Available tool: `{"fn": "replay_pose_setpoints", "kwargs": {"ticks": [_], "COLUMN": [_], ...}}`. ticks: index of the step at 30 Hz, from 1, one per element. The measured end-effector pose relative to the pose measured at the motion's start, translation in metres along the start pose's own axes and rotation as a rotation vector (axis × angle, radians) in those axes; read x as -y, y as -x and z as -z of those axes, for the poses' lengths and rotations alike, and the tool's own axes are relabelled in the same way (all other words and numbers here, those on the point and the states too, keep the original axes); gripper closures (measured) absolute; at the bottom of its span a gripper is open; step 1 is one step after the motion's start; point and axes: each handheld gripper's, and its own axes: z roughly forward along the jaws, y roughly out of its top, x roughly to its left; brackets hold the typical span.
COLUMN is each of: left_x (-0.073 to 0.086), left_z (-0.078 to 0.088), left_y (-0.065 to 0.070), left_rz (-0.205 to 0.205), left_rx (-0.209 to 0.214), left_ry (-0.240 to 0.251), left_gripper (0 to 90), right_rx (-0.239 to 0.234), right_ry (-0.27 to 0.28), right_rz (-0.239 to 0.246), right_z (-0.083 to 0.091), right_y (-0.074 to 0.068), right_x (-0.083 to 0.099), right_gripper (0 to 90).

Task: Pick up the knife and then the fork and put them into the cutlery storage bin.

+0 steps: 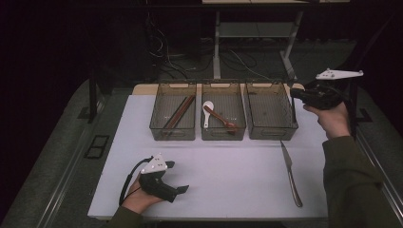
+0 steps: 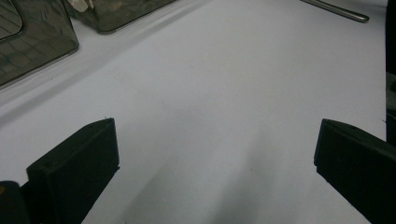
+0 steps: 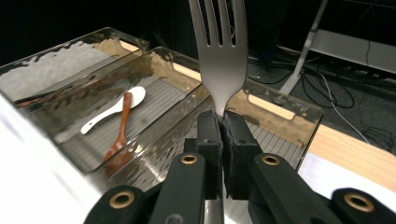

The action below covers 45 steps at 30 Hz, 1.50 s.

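The white mat point(image 1: 223, 175) has wide free room in the middle. Three bins point(image 1: 223, 111) block the far side. A knife point(image 1: 291, 173) lies near right.

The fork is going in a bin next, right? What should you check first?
1. Right gripper pinches the fork tight: ok.
2. Fork tines stick out past the jaws: ok.
3. Right bin has room inside: ok.
4. Fork is directly over that bin: cannot tell.
5. Left gripper rests open, out of the way on the white mat: ok.
6. Knife lies clear of the bins: ok.
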Motion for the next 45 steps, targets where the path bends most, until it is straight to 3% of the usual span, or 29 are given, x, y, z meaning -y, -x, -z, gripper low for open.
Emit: {"fn": "replay_pose_setpoints", "kwargs": {"ticks": [10,19,33,35,45], "left_x": [-0.001,-0.001,-0.001,-0.001,-0.001], "left_z": [0.001,0.001,0.001,0.001,0.000], "left_y": [-0.001,-0.006,-0.008,-0.006,-0.005], "left_rz": [-0.011,-0.020,-0.012,-0.012,-0.012], "left_rx": [-0.003,-0.005,0.003,0.006,0.008], "left_ry": [0.008,0.024,0.031,0.028,0.030], "left_gripper": [0.0,0.0,0.0,0.0,0.0], "right_rx": [-0.001,0.002,-0.019,-0.028,-0.065], "right_ry": [-0.045,-0.149,-0.369,-0.392,-0.471], "right_rz": [-0.006,-0.010,-0.045,-0.058,-0.038], "right_z": [-0.035,-0.057,-0.083,-0.086,-0.105], "right_y": [0.010,0.014,0.024,0.026,0.021], "right_x": [-0.006,0.004,0.022,0.025,0.032], "right_gripper": [85.9,85.9,85.9,85.9,85.8]}}
